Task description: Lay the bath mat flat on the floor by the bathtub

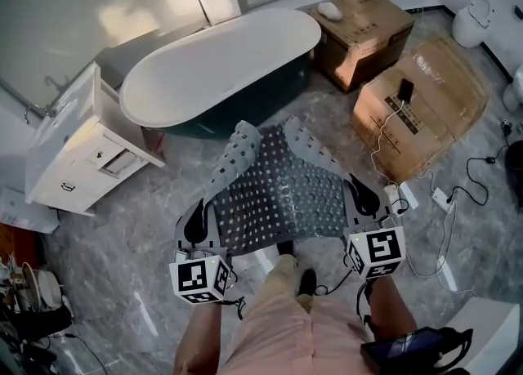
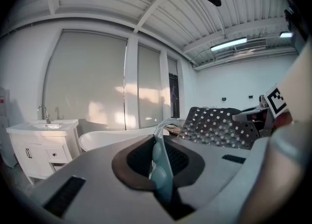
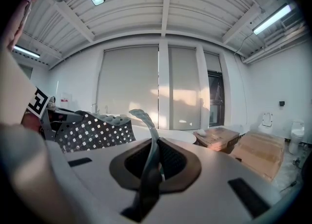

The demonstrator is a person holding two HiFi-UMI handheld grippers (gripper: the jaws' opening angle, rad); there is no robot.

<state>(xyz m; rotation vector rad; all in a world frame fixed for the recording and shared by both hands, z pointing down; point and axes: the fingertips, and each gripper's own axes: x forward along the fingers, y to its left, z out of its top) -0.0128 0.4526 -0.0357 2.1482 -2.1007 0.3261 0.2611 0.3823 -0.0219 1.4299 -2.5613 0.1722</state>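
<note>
A grey perforated bath mat (image 1: 282, 185) hangs stretched in the air between my two grippers, its far corners curled upward toward the white oval bathtub (image 1: 221, 67). My left gripper (image 1: 198, 226) is shut on the mat's near left edge; a pale strip of mat (image 2: 160, 164) is pinched between its jaws. My right gripper (image 1: 362, 202) is shut on the near right edge, with a strip of mat (image 3: 148, 169) clamped in its jaws. Each gripper view also shows the mat's holed sheet (image 2: 219, 128) (image 3: 92, 130) off to the side.
A white vanity cabinet (image 1: 78, 149) stands left of the tub. Two cardboard boxes (image 1: 364, 30) (image 1: 421, 100) sit at the right, with cables and a power strip (image 1: 409, 195) on the grey marble floor (image 1: 122, 234). A toilet (image 1: 474, 22) is at the far right. The person's legs are below the mat.
</note>
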